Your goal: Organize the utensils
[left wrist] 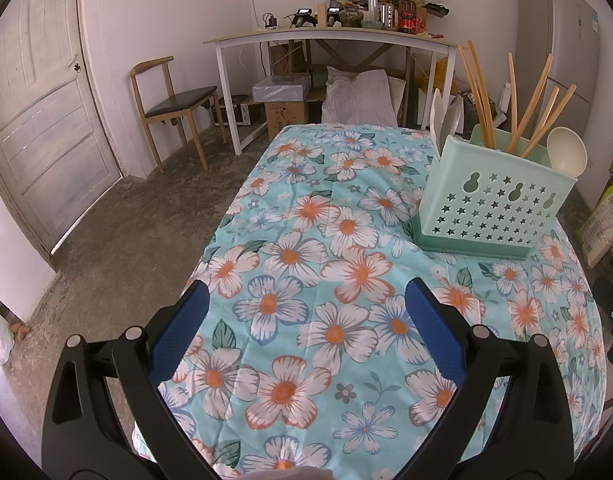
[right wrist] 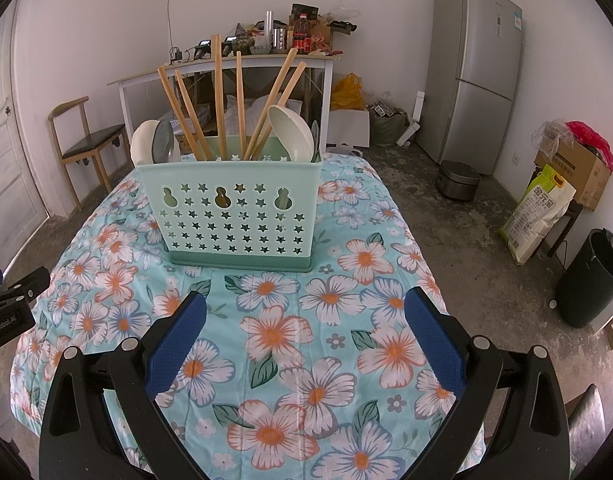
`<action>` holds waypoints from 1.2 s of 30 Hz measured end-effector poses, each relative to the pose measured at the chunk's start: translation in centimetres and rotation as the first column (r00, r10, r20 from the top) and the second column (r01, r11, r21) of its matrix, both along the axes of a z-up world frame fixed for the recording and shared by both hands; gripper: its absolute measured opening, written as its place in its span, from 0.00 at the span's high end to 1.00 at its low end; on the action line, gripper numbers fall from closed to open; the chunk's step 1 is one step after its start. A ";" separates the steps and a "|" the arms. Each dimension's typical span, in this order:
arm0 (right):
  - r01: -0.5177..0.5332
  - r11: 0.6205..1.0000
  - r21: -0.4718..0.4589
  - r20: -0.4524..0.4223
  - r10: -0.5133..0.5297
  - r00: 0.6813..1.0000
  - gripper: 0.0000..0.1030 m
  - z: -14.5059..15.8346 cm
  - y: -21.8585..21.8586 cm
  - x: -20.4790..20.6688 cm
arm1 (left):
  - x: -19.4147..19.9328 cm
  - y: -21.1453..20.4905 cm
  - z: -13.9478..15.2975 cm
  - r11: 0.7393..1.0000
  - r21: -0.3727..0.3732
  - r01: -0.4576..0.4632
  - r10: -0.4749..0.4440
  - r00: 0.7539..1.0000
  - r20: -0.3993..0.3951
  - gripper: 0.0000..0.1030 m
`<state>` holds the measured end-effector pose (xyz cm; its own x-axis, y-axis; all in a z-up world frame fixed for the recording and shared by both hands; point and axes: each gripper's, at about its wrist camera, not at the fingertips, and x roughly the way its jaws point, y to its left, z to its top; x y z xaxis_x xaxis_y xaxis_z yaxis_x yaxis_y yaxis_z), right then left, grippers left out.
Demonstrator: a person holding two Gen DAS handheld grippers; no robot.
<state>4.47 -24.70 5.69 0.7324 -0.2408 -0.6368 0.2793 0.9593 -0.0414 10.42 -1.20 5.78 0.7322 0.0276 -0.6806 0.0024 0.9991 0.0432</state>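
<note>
A pale green utensil holder (right wrist: 238, 220) with star-shaped holes stands upright on the floral tablecloth (right wrist: 306, 340). Several wooden chopsticks (right wrist: 220, 96) and white spoons (right wrist: 292, 132) stick up out of it. In the left wrist view the same holder (left wrist: 490, 208) sits to the right, with chopsticks (left wrist: 530, 104) and a white spoon (left wrist: 566, 152). My right gripper (right wrist: 306, 304) hovers open over the cloth, directly in front of the holder, with nothing between its fingers. My left gripper (left wrist: 306, 296) is open over the cloth too, left of the holder, holding nothing. The left gripper's body (right wrist: 10, 300) shows at the left edge of the right wrist view.
A white desk (left wrist: 330, 40) piled with clutter stands against the back wall, with a wooden chair (left wrist: 174, 104) beside it. A door (left wrist: 38, 120) is on the left. A grey fridge (right wrist: 474, 68), a rice sack (right wrist: 538, 212) and a black bin (right wrist: 590, 276) stand to the right.
</note>
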 end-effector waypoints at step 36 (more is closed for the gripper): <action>-0.004 1.000 -0.003 0.002 0.004 1.000 0.06 0.2 0.2 0.2 | 0.0 0.0 0.0 1.000 -0.002 0.002 -0.002 1.000 -0.001 0.08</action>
